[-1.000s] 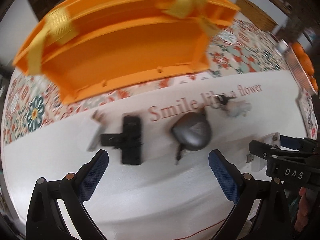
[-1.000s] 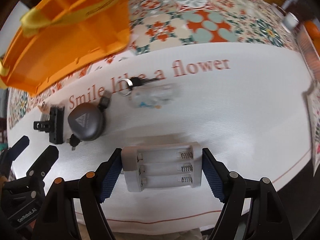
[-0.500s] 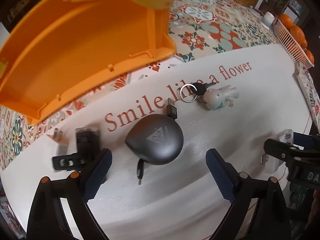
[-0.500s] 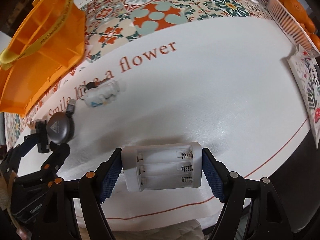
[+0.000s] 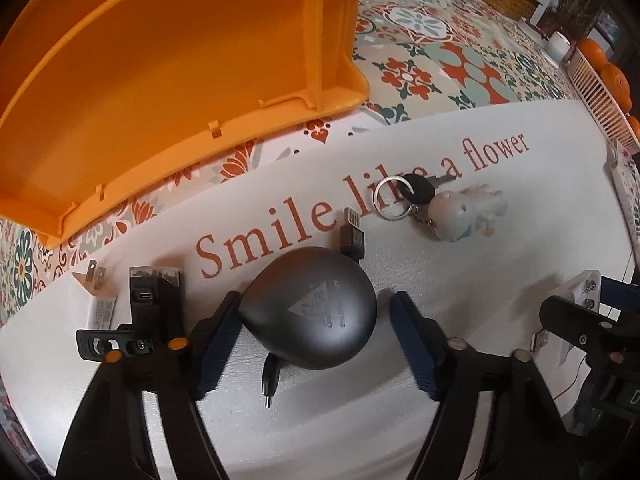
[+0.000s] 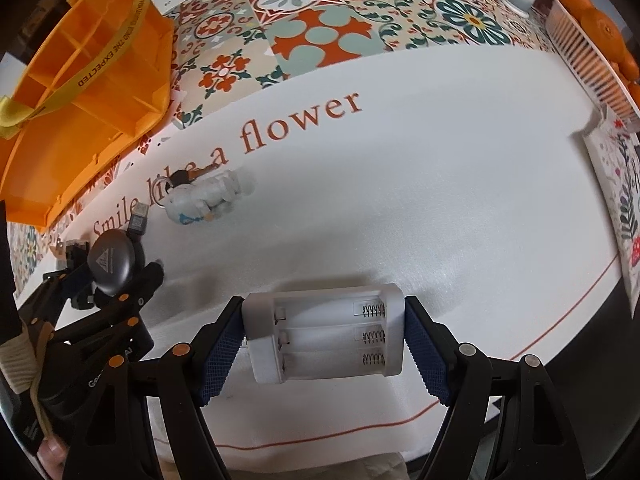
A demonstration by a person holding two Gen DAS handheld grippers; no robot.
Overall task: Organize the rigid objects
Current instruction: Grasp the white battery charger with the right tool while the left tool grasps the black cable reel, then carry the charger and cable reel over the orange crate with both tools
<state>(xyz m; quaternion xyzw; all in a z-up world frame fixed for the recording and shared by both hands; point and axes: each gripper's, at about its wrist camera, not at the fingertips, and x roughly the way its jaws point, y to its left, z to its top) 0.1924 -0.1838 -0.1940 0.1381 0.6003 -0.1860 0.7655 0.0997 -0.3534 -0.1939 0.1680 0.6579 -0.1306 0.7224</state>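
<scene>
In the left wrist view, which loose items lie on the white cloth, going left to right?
White plug adapter → black clip mount → grey retractable cable reel → key ring with key → white figure keychain → white battery holder at the right edge.

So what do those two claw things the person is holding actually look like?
Both are alike: the left gripper and right gripper have black plastic frames that fork into two fingers, each lined with a dark blue textured pad. Orange and silver round fasteners dot the frames, and white lettering marks the left gripper's body in the right wrist view.
</scene>
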